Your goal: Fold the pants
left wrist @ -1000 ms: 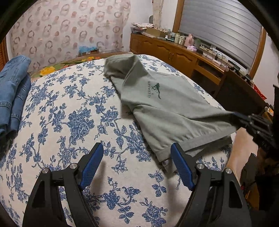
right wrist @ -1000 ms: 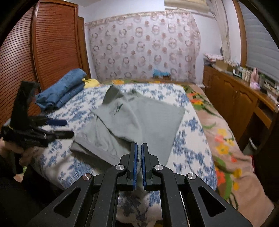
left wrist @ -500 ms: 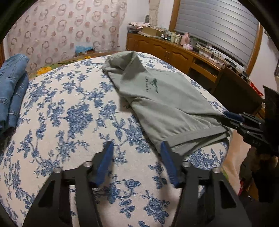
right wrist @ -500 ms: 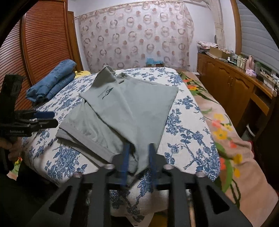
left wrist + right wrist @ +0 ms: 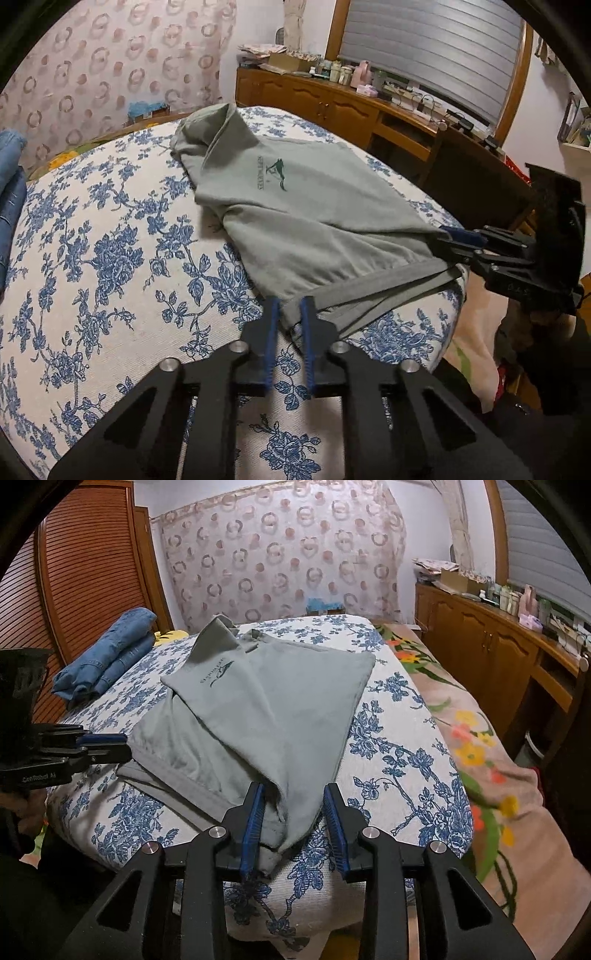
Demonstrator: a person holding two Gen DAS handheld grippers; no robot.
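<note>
The grey pants [image 5: 258, 716] lay partly folded near the bed [image 5: 399, 746] edge. The left gripper [image 5: 287, 314] pinched their near hem corner; the right gripper [image 5: 293, 805] stood released around another corner. Further folds likely remained.

Blue-flowered bed [image 5: 399, 738]; on it, grey pants [image 5: 266, 716] near the front edge; folded jeans [image 5: 107, 657] far left
</note>
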